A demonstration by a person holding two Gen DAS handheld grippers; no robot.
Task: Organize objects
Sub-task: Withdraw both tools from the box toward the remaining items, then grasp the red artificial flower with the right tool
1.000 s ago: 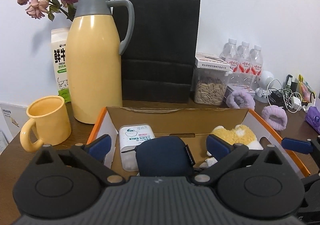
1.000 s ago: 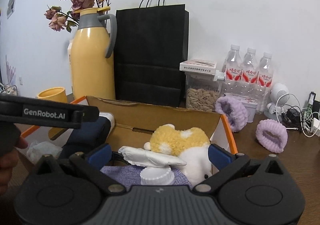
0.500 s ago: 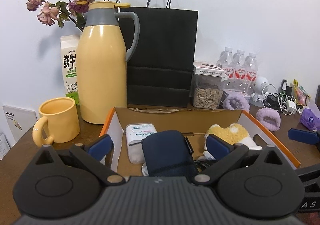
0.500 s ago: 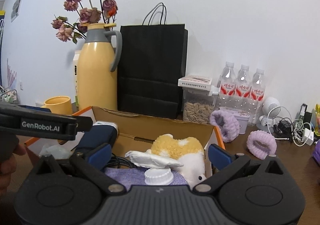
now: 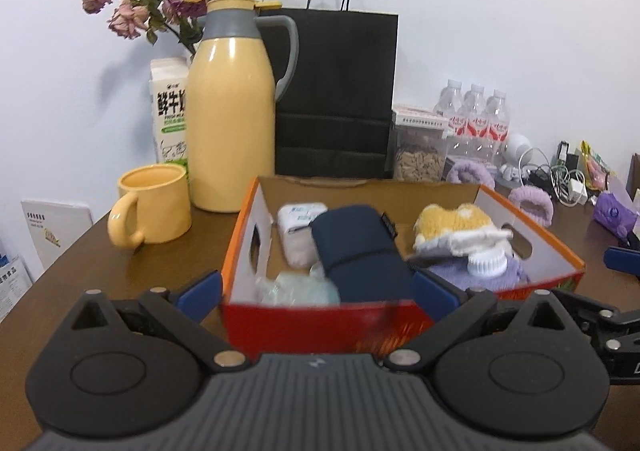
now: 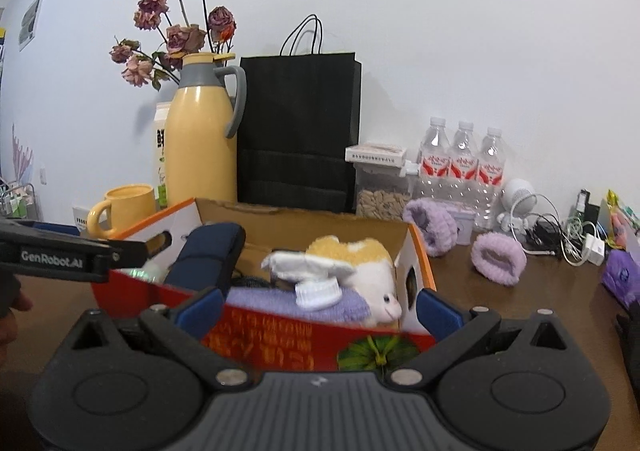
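Note:
An open cardboard box with orange-red sides (image 5: pixel 320 321) (image 6: pixel 280 347) sits on the brown table. Inside lie a navy pouch (image 5: pixel 360 251) (image 6: pixel 208 251), a white tissue pack (image 5: pixel 298 219), a clear plastic bag (image 5: pixel 296 289), a yellow and white plush toy (image 5: pixel 452 225) (image 6: pixel 360 255), a purple cloth (image 5: pixel 480 275) and a white cap (image 6: pixel 318 293). My left gripper (image 5: pixel 316 293) is open and empty, in front of the box. My right gripper (image 6: pixel 318 305) is open and empty, at the box's near right side.
A yellow mug (image 5: pixel 152 207), yellow thermos (image 5: pixel 232 111), milk carton (image 5: pixel 170 107), dried roses, black paper bag (image 5: pixel 336 91), seed jar (image 5: pixel 420 151) and water bottles (image 5: pixel 476 123) stand behind the box. Purple fuzzy bands (image 6: pixel 498 257) and cables (image 6: pixel 560 235) lie at the right.
Both grippers have pulled back and risen from over the box, so its red front wall now shows. The objects in the box have not moved.

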